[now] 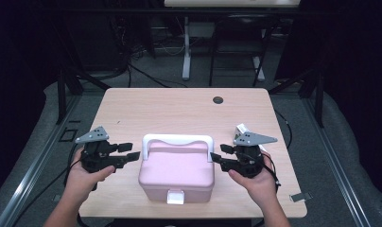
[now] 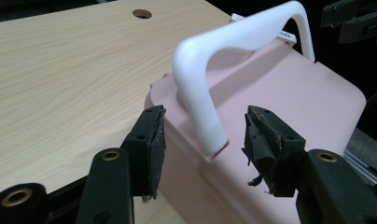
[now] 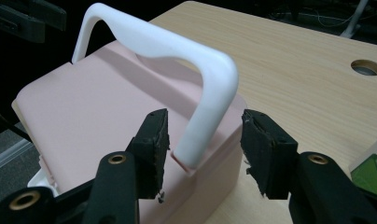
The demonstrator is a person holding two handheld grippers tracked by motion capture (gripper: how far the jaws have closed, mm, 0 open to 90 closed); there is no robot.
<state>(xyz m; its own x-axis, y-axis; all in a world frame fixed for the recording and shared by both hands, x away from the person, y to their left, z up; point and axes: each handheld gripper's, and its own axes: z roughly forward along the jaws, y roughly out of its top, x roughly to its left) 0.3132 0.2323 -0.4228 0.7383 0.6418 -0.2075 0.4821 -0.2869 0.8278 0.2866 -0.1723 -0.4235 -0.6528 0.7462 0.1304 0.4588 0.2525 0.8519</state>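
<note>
Nearest the camera, at the front edge of the pale wood-grain tabletop [image 1: 179, 106], sits a pink rectangular plastic box [image 1: 176, 172] with a closed lid, a small white front latch [image 1: 175, 196] and a white arched plastic carrying handle [image 1: 177, 140] standing upright across its rear half. Left gripper [image 1: 130, 152], held in the person's left hand [image 1: 82, 177], points at the box from the left side; its jaws stand apart, and in the left gripper view the black worn pads [image 2: 154, 144] flank the lower end of the handle's left leg [image 2: 200, 116] without touching it. Right gripper [image 1: 220, 156], held in the right hand [image 1: 255, 182], mirrors this from the right side, its jaws likewise spread on either side of the handle's right leg [image 3: 203, 126], empty. A round cable hole [image 1: 218, 100] lies near the far edge of the tabletop, and a small white and green carton [image 3: 371, 170] sits just behind the right gripper near the right edge. Judged from this arrangement, the step in hand is the approach to the handle from both ends; the next move calls for each gripper to advance slightly and close squarely on its leg, keeping both sides level so the box does not tip.
</note>
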